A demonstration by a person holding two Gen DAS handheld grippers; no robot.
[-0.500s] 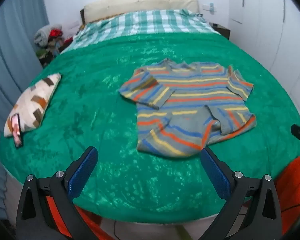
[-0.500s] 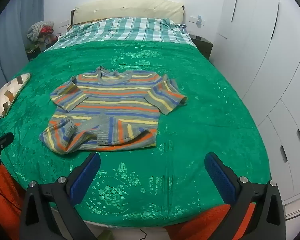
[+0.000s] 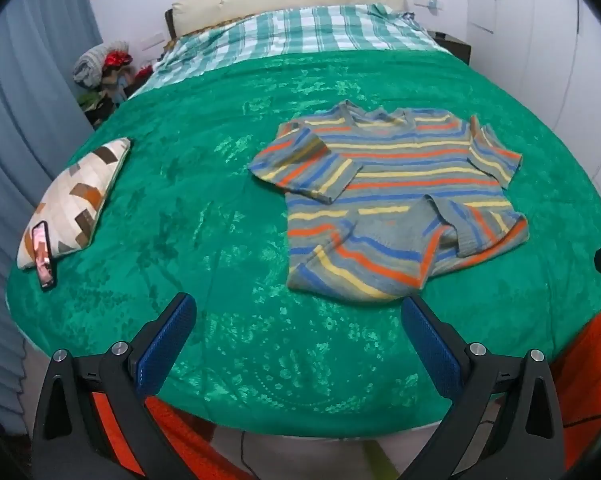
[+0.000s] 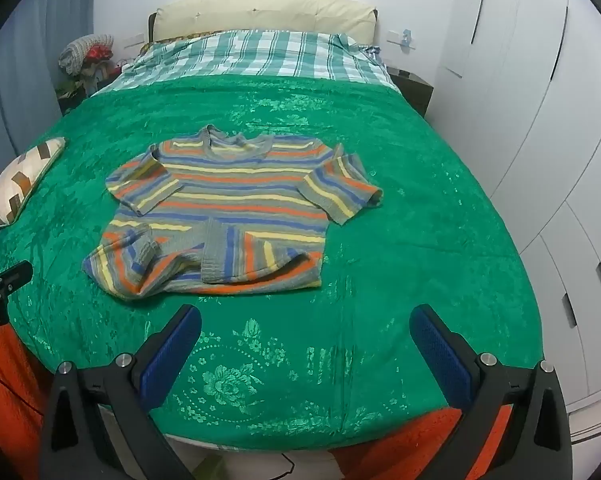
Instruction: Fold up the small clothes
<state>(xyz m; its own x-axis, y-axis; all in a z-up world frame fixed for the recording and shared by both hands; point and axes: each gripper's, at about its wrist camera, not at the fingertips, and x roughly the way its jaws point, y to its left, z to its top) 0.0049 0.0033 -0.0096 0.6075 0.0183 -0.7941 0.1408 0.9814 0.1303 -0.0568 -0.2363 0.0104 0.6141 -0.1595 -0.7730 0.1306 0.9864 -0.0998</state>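
A: Striped sweater [image 3: 396, 204] — location: lying on the green bedspread [image 3: 220, 216], roughly mid-bed, collar pointing toward the headboard. Patterned cushion [image 3: 74, 196] sits well apart from the sweater, on its left-sleeve side, with a phone [image 3: 44, 256] leaning against the cushion's near end.

B: Progress?

A: Judged early. Body spread mostly flat. Both sleeves lie angled across or beside the chest, not squared. The hem nearest the grippers is rumpled: one corner is turned up over the body and a ribbed cuff or hem piece shows in the middle of the lower edge. No clean fold visible. Remaining, as I read it: flatten the hem, bring the sleeves in, fold the body.

B: Left gripper [image 3: 298, 322]?

A: Jaws spread wide, nothing between them. Its right blue pad sits just short of the sweater's near hem in the left wrist view; contact not evident.

B: Right gripper [image 4: 304, 334]?

A: [image 4: 204, 216] is the sweater in that view. Jaws likewise wide apart, empty, over bare bedspread on the near side of the sweater, clear of the hem.
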